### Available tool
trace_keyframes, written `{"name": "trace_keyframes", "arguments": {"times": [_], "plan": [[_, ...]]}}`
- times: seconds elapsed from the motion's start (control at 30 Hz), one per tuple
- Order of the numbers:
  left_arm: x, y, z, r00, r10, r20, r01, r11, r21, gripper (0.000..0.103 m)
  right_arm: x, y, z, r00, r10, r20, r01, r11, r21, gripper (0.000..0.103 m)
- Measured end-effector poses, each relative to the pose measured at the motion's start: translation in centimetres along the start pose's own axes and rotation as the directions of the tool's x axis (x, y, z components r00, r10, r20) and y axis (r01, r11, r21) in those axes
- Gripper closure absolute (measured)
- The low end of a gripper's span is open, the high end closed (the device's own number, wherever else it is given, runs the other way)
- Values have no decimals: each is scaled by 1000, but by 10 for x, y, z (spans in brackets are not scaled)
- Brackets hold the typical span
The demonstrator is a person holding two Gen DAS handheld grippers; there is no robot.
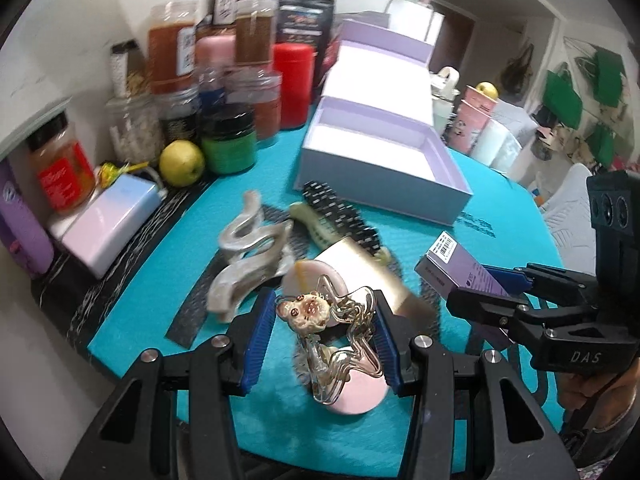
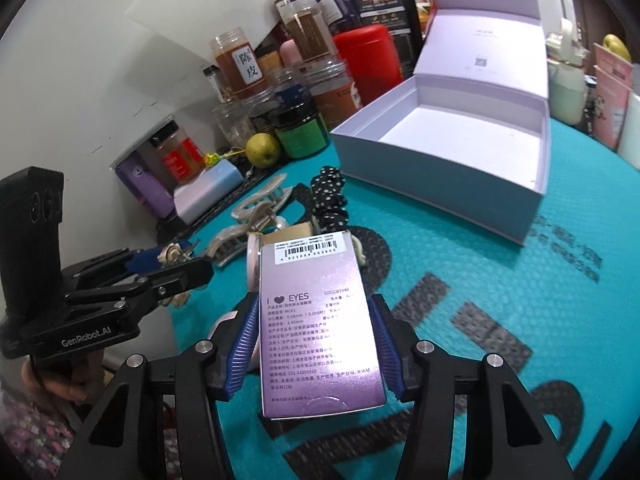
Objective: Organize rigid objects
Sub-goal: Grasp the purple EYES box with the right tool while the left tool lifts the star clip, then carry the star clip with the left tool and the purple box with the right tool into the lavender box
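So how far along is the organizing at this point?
Nothing is stowed: the open lavender box is empty. In hand: left gripper holds a bear keychain, right gripper a purple contact-lens carton. Left on the mat: beige hair claw, polka-dot scrunchie, pink compact.

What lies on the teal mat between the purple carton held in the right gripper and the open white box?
Only bare teal mat with black lettering separates the purple carton from the open white box, clearest in the right wrist view.
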State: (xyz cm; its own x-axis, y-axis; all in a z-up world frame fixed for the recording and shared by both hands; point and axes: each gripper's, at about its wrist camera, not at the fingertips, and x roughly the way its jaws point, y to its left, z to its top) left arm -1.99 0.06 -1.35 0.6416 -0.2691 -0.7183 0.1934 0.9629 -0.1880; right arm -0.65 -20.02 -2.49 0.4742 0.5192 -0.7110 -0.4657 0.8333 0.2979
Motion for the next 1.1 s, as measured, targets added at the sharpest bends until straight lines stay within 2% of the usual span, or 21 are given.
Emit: {"name": "trace_keyframes", "arguments": {"times": [0.3, 0.7, 1.1], "plan": [[11, -27, 17, 997, -74, -19, 74, 997, 34, 56, -33, -11, 2, 999, -31, 34, 32, 999, -23, 50], [20, -49, 53, 998, -64, 16, 63, 994, 86, 56, -41, -27, 24, 999, 18, 34, -17, 999, -48, 50], [35, -57, 91, 996, -74, 46, 69, 991, 116, 56, -41, -42, 56, 998, 22, 57, -18, 997, -79, 50]]}}
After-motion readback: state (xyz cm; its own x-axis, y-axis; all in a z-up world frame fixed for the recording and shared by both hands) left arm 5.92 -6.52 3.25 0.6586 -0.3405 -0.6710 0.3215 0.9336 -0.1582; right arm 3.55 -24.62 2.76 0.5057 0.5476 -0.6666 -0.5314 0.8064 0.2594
